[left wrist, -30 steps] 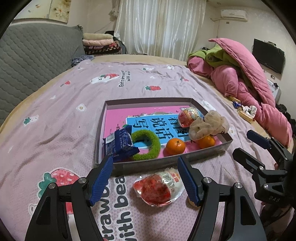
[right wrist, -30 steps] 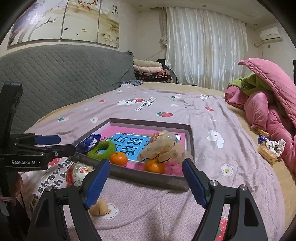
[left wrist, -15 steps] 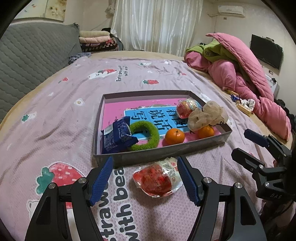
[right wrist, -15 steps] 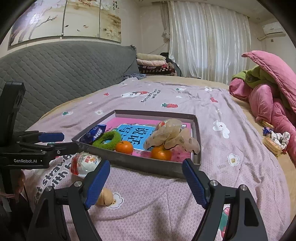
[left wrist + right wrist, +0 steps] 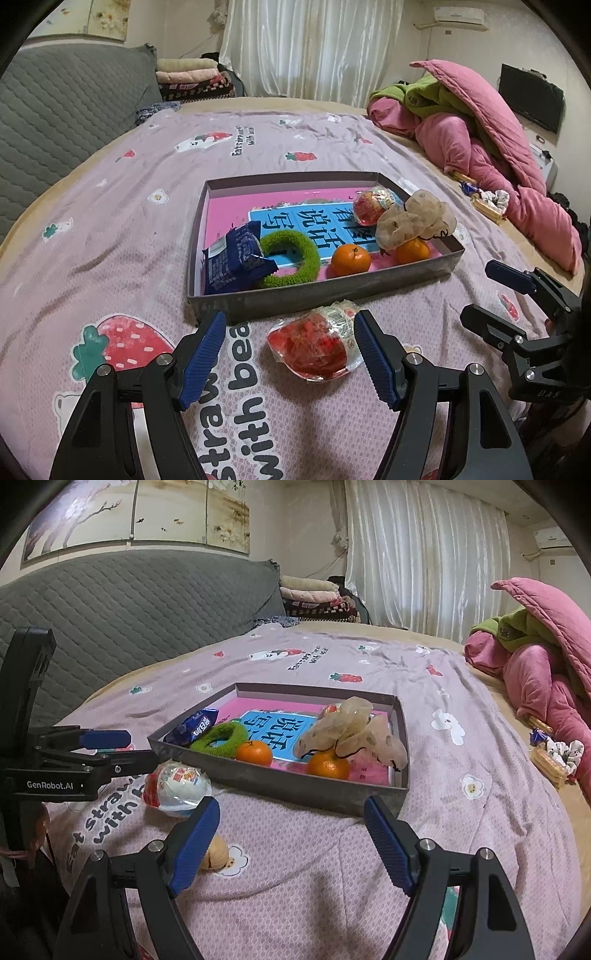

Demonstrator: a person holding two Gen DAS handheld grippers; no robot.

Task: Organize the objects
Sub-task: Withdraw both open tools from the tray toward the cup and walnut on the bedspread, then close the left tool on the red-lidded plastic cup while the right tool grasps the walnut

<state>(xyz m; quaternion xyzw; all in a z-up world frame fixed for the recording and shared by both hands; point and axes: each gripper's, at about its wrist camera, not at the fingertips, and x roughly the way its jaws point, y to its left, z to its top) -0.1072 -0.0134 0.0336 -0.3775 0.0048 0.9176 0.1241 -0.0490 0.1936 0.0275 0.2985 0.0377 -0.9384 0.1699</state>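
L gripper [image 5: 288, 354] hovers over the bed [image 5: 110, 229], jaws apart, nothing clamped. The jelly cup [image 5: 314, 347], red w/ clear wrap, lies on the sheet just outside the tray's [image 5: 317, 295] near wall; it sits towards the right jaw, not centred. R gripper [image 5: 291, 845] also has jaws apart & empty, over bare sheet in front of the tray. A walnut [image 5: 216, 856] lies just beside its left jaw.

Tray already holds a blue packet [image 5: 236, 258], green ring [image 5: 291, 258], two oranges [image 5: 350, 260], a scrunchie [image 5: 413, 221], another cup [image 5: 373, 205].

Likely next: L gripper closes on the cup, lifts it over the wall.

Risks, as I judge them:
- Cup off-centre → right jaw hits first, shoves it sideways or it squirts out; wrap looks slick.
- Soft bedding → cup sinks or tips as jaws press.
- Tray wall close → jaw tip could catch the rim, nudge the tray.
- Walnut is small, round; may roll away from R jaws.
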